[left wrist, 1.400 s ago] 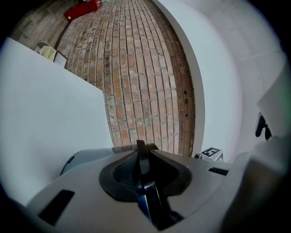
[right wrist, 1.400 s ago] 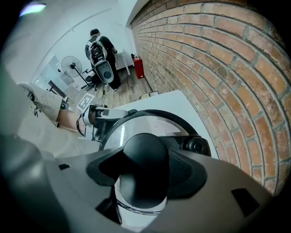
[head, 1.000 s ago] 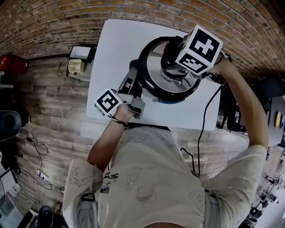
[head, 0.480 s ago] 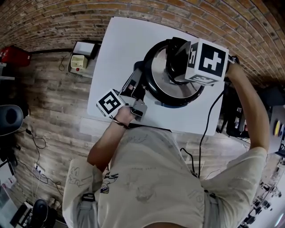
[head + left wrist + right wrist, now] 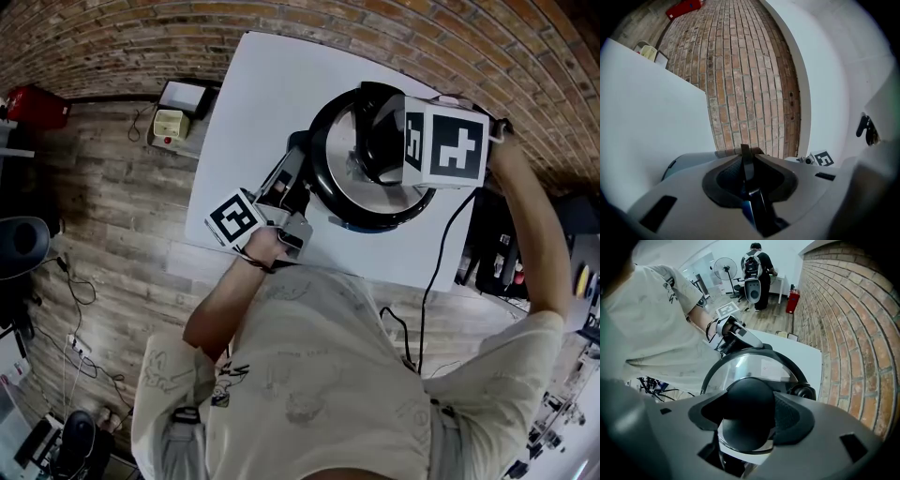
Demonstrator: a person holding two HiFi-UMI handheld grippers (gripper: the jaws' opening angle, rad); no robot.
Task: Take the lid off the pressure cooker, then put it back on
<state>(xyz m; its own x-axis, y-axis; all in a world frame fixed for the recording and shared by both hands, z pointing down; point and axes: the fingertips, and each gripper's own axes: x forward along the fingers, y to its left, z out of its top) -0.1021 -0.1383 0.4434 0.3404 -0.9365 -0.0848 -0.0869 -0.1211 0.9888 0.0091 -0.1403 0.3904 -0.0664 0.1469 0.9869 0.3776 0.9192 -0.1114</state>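
Observation:
The black pressure cooker (image 5: 375, 220) stands on the white table (image 5: 272, 94) with its shiny lid (image 5: 339, 155) on top. My right gripper (image 5: 380, 155) points straight down over the lid's middle, its marker cube above it. In the right gripper view its jaws are shut on the lid's round black knob (image 5: 747, 413), above the lid (image 5: 754, 366). My left gripper (image 5: 295, 183) lies level at the cooker's left side. It is shut on the cooker's thin black side handle (image 5: 746, 164), which stands edge-on between the jaws.
A black cable (image 5: 433, 253) runs off the table's near right edge. A switch box (image 5: 173, 122) and a red object (image 5: 33, 105) lie on the wooden floor to the left. A brick wall runs behind the table. A person (image 5: 757, 263) and a fan (image 5: 726, 270) stand far off.
The right gripper has rolled about the knob, so its marker cube now faces another way. The left gripper has kept its hold on the side handle.

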